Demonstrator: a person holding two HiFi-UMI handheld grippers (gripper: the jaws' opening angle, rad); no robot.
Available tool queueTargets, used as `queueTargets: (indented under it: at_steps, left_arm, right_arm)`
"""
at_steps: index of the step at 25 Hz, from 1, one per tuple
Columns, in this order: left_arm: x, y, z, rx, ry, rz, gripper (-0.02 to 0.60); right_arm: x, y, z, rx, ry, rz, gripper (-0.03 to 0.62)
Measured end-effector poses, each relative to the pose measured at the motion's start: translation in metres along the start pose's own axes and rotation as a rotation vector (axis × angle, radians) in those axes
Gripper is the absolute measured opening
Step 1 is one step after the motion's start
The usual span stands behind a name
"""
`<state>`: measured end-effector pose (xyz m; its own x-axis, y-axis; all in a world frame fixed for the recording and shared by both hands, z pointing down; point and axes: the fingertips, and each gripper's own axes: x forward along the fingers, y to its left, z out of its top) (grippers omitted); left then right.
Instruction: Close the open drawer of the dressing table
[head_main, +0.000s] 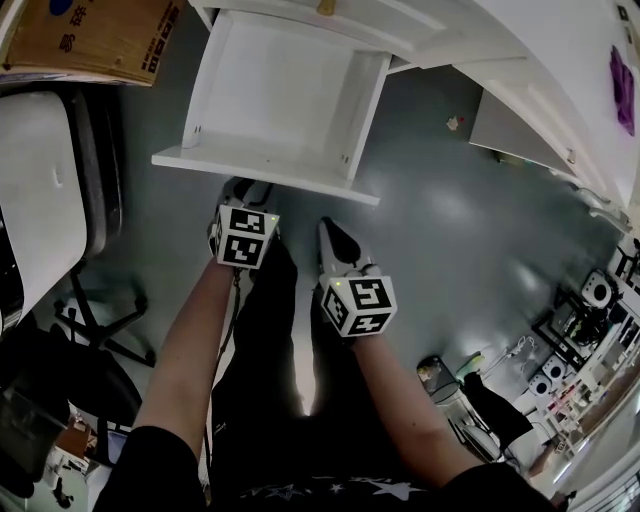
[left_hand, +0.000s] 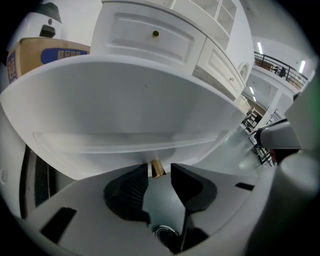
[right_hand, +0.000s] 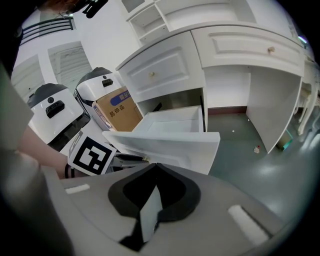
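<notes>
White drawer (head_main: 275, 95), white dressing table (right_hand: 235, 45). Brass-gold knob (left_hand: 157, 168) on drawer front. Left gripper (left_hand: 160, 176): pale grey body, black ribbed pads (left_hand: 127, 192), black-and-white square patterns on marker cube (head_main: 245, 237). Right gripper (right_hand: 156, 169): same grey, same black, same chequered squares. Brown cardboard box (right_hand: 118, 113), blue print. Dark grey-green floor (head_main: 470, 240). Purple patch (head_main: 622, 75) on white tabletop. Black trousers (head_main: 270, 350).

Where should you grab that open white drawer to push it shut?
Grip the small brass knob on the drawer front, coming straight at it from the front. It sticks out of the flat panel, so the open left claw fits either side.
</notes>
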<state>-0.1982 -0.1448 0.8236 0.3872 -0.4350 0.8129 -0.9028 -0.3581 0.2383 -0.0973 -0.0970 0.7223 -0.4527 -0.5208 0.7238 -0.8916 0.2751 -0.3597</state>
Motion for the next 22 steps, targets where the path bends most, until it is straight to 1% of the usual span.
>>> queueTargets:
  at_steps: [2,4,10,13,17,20,22]
  left_arm:
    - [0.003,0.002,0.001,-0.001,0.028,0.013,0.129]
    - [0.006,0.002,0.0,-0.005,0.063,0.018,0.094]
    - [0.009,0.004,0.004,-0.017,0.105,0.033,0.086]
    - [0.012,0.005,0.011,-0.015,0.122,0.019,0.086]
    - [0.022,0.01,0.027,0.018,0.129,-0.011,0.086]
    - [0.028,0.014,0.038,0.035,0.126,-0.015,0.087]
    - [0.032,0.015,0.046,0.031,0.122,-0.013,0.087]
  right_arm:
    - [0.0,0.0,0.0,0.003,0.0,0.0,0.003]
    - [-0.001,-0.002,0.0,0.007,0.001,-0.005,0.003]
    - [-0.004,-0.006,0.006,0.007,0.001,-0.029,0.003]
    - [-0.005,-0.007,0.019,0.003,-0.016,-0.047,0.003]
    - [0.003,-0.012,0.045,-0.002,-0.062,-0.075,0.003]
    - [0.011,-0.019,0.064,0.004,-0.099,-0.094,0.003]
    - [0.017,-0.026,0.074,-0.002,-0.114,-0.103,0.003]
